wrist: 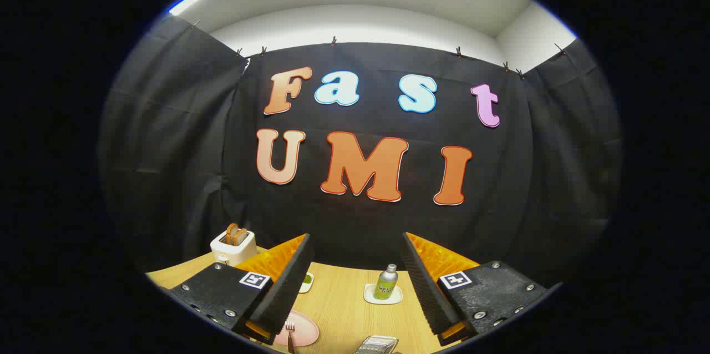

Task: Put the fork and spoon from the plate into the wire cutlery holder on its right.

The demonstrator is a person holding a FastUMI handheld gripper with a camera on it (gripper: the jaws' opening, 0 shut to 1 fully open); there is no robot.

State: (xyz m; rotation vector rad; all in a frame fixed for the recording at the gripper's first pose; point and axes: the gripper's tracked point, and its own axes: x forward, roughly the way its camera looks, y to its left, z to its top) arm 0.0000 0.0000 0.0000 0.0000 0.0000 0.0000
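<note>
We've got the tool spread wide over the counter, holding nothing. The fork lies on the pink plate; the wire holder sits just right of that plate, a bottle beyond it.

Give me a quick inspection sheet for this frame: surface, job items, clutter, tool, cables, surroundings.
Surface: light wooden table, bare between the fingers.
Job's things: pink plate by the left finger, a fork lying on it; spoon not made out. Wire holder to the plate's right, cut off by the view.
Clutter: small bottle upright on a white coaster; toaster with toast in it at the far left; a small white dish partly behind the left finger.
Tool: tool open, fingers wide apart, holding nothing, raised above the table.
Cables: nothing seen.
Surroundings: black cloth wall, white ceiling with strip lights.
</note>
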